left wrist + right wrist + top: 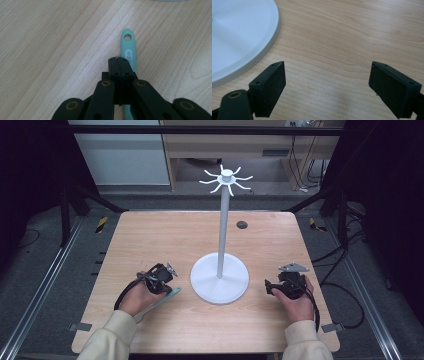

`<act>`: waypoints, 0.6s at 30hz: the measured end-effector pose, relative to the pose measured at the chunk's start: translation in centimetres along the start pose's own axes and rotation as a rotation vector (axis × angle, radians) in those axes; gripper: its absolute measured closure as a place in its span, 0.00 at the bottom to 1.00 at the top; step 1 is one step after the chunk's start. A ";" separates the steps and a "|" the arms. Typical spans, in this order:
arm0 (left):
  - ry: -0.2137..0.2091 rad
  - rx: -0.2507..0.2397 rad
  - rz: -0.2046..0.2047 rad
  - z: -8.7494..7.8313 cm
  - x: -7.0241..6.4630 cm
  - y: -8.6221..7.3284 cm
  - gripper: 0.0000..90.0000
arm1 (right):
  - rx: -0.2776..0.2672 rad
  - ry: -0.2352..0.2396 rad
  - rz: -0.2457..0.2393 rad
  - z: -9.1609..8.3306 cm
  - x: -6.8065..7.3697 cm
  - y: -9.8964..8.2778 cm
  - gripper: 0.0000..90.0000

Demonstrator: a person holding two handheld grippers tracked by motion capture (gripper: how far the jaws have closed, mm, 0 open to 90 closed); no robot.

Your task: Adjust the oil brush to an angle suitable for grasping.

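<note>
A white stand (pixel 219 277) with hooks (pixel 226 178) at its top stood mid-table (pixel 150 235). The left gripper (pixel 119 61), at the near left, had its jaws pressed together over a teal handle (pixel 128 50) lying flat on the wood; whether they pinched it or merely sat above it could not be told. The handle's hanging hole (pixel 127 37) pointed toward the stand's base. The right gripper (pixel 327 82), near right beside the base, had its jaws spread and held nothing. Judging by the bare hooks, nothing had been hung yet; lifting the handle and hooking it probably remained.
</note>
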State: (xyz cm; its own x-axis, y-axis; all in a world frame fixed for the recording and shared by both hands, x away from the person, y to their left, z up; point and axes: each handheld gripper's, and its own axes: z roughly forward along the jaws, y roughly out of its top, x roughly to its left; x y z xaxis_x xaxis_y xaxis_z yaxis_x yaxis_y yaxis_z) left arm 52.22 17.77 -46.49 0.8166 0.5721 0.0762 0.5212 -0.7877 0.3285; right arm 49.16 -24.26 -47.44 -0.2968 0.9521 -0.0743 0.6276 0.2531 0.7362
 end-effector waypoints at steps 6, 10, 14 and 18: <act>-0.004 0.019 0.060 -0.1 -1.5 0.3 1.00 | 0.002 0.002 -0.002 0.0 0.0 0.0 0.16; 0.001 0.029 0.075 -0.1 -1.8 0.3 1.00 | 0.003 0.001 -0.002 0.1 0.0 0.0 0.16; 0.014 0.027 0.065 -1.0 -1.3 0.0 1.00 | 0.001 0.001 0.000 0.0 0.0 0.0 0.16; 0.023 0.039 0.061 -2.1 -1.0 -0.6 1.00 | 0.001 0.000 0.004 0.0 0.0 0.0 0.16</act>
State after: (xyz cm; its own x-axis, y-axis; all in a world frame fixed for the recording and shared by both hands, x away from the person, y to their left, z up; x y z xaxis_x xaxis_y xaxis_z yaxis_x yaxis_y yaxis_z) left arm 50.53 18.13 -44.76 0.8412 0.5279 0.1169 0.4806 -0.8292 0.2853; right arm 49.17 -24.30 -47.44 -0.2946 0.9529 -0.0715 0.6291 0.2497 0.7361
